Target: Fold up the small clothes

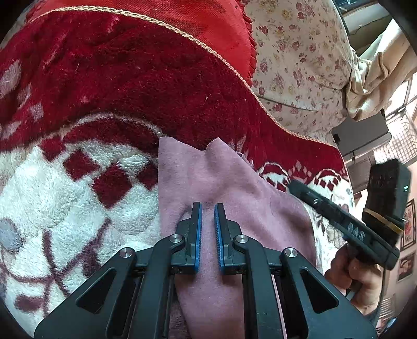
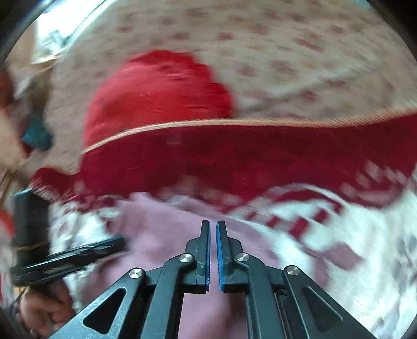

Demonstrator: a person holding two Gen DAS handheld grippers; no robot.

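The pink cloth [image 1: 208,182] lies on the red-and-white blanket [image 1: 78,177], which serves as the reference surface. The left tool [image 1: 208,208] is above the cloth, its jaws drawn nearly together; whether they pinch fabric cannot be told. The right tool [image 2: 213,225] is also above the cloth [image 2: 161,229], jaws nearly together, grip likewise unclear; this view is blurred. Beyond the blanket's far edge sit a red cushion [image 1: 208,20] and a floral pillow [image 1: 299,57]. A hand [image 1: 357,276] holds the right tool at the cloth's right side.
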